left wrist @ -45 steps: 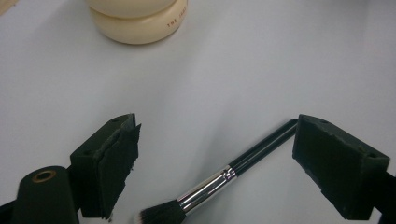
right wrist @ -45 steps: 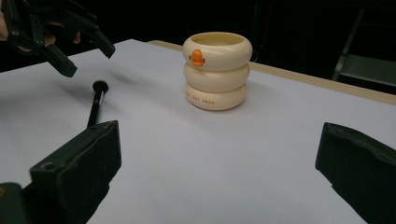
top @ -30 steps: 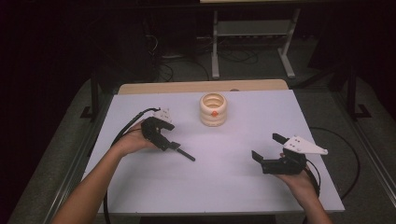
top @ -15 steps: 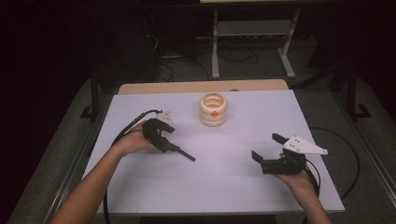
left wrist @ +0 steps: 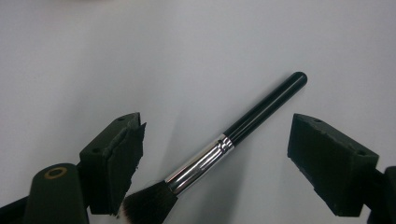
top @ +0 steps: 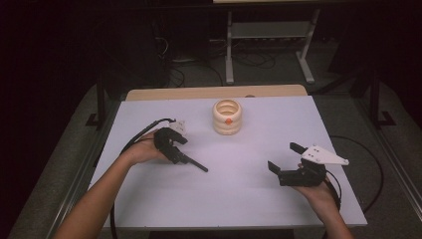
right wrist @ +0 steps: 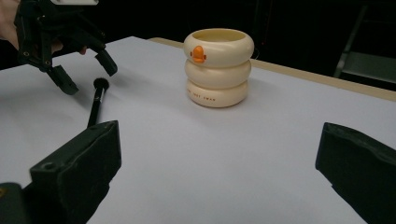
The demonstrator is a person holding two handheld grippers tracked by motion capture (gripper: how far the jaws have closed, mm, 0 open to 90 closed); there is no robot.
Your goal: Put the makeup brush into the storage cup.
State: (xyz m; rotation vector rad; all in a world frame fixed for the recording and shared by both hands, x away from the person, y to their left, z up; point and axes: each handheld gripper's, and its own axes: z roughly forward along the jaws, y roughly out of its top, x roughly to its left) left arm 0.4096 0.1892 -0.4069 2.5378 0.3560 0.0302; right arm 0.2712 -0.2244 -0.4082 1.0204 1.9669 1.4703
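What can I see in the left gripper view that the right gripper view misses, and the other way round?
Left gripper view alone: the makeup brush's silver metal ferrule close up, lying between the left gripper's open jaws, which have just been closing a little and are not touching it.

Right gripper view alone: a cream ribbed holder of three stacked rings with an orange duck bill, a strip of tan wood along the table's far edge, and the right gripper's wide-open jaws.

Both: the black-handled makeup brush lying on the white table.
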